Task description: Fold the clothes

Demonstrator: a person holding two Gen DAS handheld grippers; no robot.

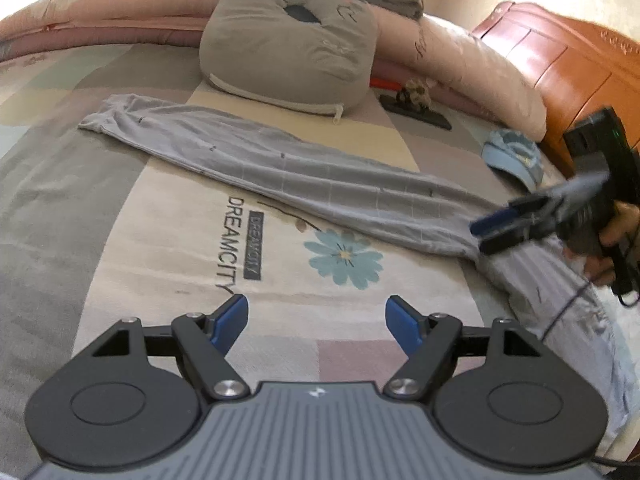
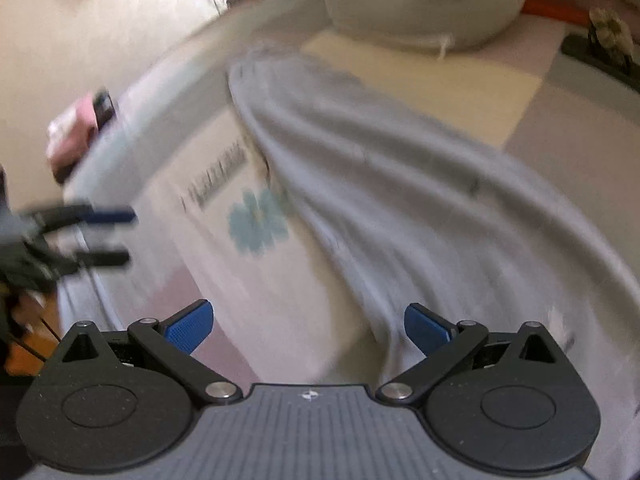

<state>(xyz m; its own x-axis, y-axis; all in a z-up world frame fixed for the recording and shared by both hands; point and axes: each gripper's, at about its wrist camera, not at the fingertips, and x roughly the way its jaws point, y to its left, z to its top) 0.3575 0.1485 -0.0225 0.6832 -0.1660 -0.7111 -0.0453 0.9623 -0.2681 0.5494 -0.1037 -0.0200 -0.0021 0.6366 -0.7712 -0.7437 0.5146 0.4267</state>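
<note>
Grey checked trousers (image 1: pixel 304 176) lie stretched across the bed from upper left to lower right; they also show in the right wrist view (image 2: pixel 400 184), blurred. My left gripper (image 1: pixel 316 320) is open and empty, above the printed bedsheet in front of the trousers. My right gripper (image 2: pixel 308 326) is open and empty, hovering over the trousers' near edge. In the left wrist view the right gripper (image 1: pixel 486 236) shows at the right, over the waist end of the trousers. In the right wrist view the left gripper (image 2: pixel 126 236) shows at the left, blurred.
A grey cat-face cushion (image 1: pixel 292 40) sits behind the trousers. A pink duvet (image 1: pixel 460 56) runs along the back. A blue cap (image 1: pixel 514 156) and a dark phone-like slab (image 1: pixel 416 110) lie at the right, near the wooden headboard (image 1: pixel 568 64). The bed edge (image 2: pixel 132 96) is at the left.
</note>
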